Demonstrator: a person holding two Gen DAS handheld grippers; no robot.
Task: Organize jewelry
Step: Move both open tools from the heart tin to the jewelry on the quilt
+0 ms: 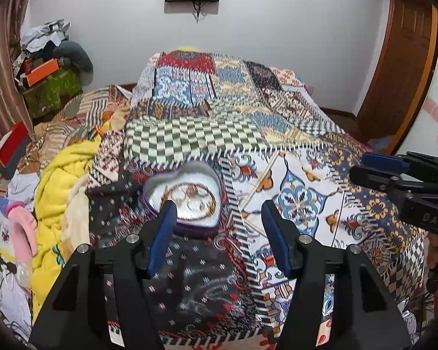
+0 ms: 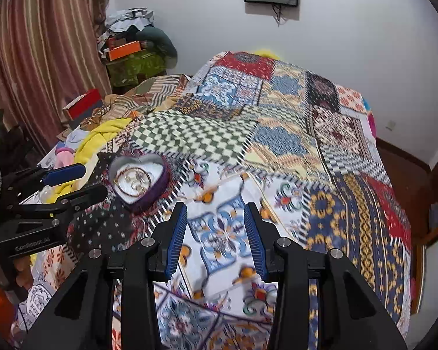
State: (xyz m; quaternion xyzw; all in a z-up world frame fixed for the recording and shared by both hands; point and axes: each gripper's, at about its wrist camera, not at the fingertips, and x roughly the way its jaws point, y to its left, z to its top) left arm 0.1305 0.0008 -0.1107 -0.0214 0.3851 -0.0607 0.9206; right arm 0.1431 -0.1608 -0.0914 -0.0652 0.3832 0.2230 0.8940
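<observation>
Gold bangles (image 1: 189, 197) already lay inside the heart-shaped tin (image 1: 184, 180) on the bed (image 1: 306, 180). Both hand-held grippers, left (image 1: 216, 213) and right (image 2: 216, 215), hung spread and empty near the tin; little seemed left.

Left gripper (image 1: 216, 210): matte black plastic frame, two angled fingers that widen into triangular cut-out arms toward the camera.
Left pads (image 1: 162, 233): dark blue, flat strips on the inner face of each finger.
Left screws (image 1: 132, 238): round silver bolt heads, two on each side, atop the finger joints.
Left marking: white lettering "GenRobot.AI" on its black side, read from the right wrist view.
Right gripper (image 2: 215, 213): same black frame and silver bolt heads.
Right pads (image 2: 255, 242): blue, finely ribbed.
Right marking: pale letters "DAS" on its black body, seen from the left wrist view.
</observation>
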